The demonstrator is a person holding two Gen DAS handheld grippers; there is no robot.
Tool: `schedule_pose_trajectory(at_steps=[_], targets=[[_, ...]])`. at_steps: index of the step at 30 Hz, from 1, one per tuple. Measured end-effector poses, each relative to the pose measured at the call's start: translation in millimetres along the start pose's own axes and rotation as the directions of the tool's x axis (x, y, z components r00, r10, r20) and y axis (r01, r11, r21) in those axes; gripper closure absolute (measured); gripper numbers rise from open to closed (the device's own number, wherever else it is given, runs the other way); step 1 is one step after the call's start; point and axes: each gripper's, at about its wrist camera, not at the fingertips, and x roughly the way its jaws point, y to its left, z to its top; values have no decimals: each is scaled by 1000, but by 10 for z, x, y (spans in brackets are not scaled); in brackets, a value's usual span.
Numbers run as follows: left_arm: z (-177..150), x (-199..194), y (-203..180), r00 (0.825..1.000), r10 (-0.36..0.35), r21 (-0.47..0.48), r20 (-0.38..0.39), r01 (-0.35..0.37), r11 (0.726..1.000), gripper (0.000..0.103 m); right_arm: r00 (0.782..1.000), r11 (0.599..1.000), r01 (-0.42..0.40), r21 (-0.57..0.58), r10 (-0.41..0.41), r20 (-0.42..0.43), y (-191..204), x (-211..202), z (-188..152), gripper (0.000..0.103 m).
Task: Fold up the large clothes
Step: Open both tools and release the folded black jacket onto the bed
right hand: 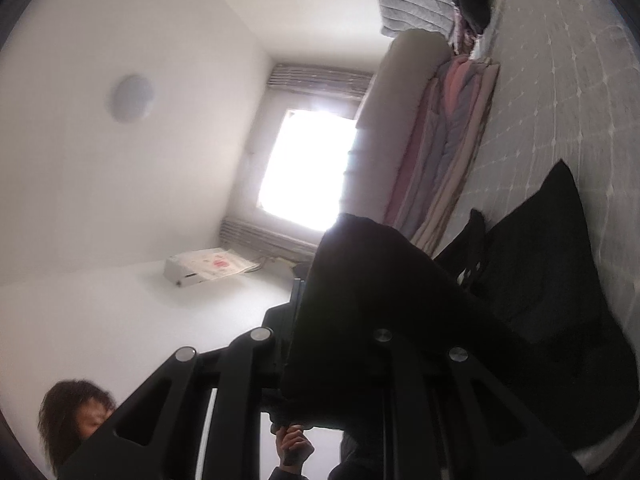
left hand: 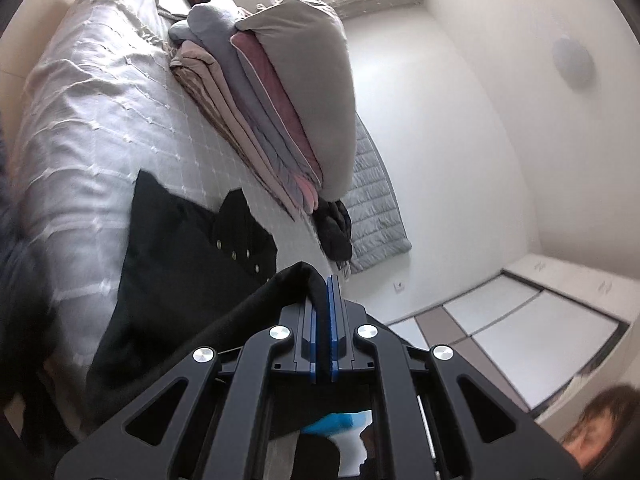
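Observation:
A large black garment (left hand: 176, 256) with small metal studs lies partly spread on the grey quilted bed cover (left hand: 100, 120). My left gripper (left hand: 325, 284) is shut on a fold of the black garment's edge, lifted above the bed. In the right wrist view the same black garment (right hand: 532, 276) drapes over my right gripper (right hand: 320, 280) and hides its fingertips; the cloth hangs from it down to the bed (right hand: 560, 100).
A stack of folded quilts and a grey pillow (left hand: 288, 92) lies along the bed's far side, with a dark bundle of clothes (left hand: 336, 228) beside it. White wall, bright window (right hand: 308, 168), cupboard doors (left hand: 540, 320) and the person's head (right hand: 76, 416) surround the bed.

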Motion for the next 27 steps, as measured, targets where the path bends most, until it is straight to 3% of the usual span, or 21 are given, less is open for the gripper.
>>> schedule_pose_trajectory(at_steps=[7, 10, 14, 17, 21, 23, 24, 27], targets=[[736, 912, 296, 999, 20, -47, 31, -19, 999, 99, 991, 991, 130, 24, -131, 14, -445, 666, 622, 85], [902, 1277, 570, 998, 49, -83, 47, -45, 996, 99, 978, 977, 203, 62, -205, 24, -752, 913, 816, 85], [1013, 1698, 1089, 989, 136, -162, 54, -125, 979, 99, 935, 926, 349, 140, -354, 7, -1332, 1211, 943, 85], [1085, 1942, 1421, 972, 235, -206, 24, -226, 952, 99, 904, 888, 422, 186, -428, -7, -1656, 1305, 973, 85], [1193, 2082, 1538, 965, 262, -204, 17, -253, 946, 99, 888, 868, 451, 207, -460, -7, -1782, 1363, 1034, 85], [1234, 2173, 1586, 961, 276, -201, 4, -270, 942, 99, 866, 838, 493, 235, -500, -33, -1848, 1413, 1073, 84], [1250, 2228, 1642, 957, 290, -211, -6, -284, 935, 98, 856, 825, 510, 243, -516, -45, -1884, 1440, 1078, 81], [1246, 2282, 1834, 949, 314, -267, -30, -310, 912, 91, 838, 801, 539, 260, -540, -73, -1993, 1595, 1147, 56]])
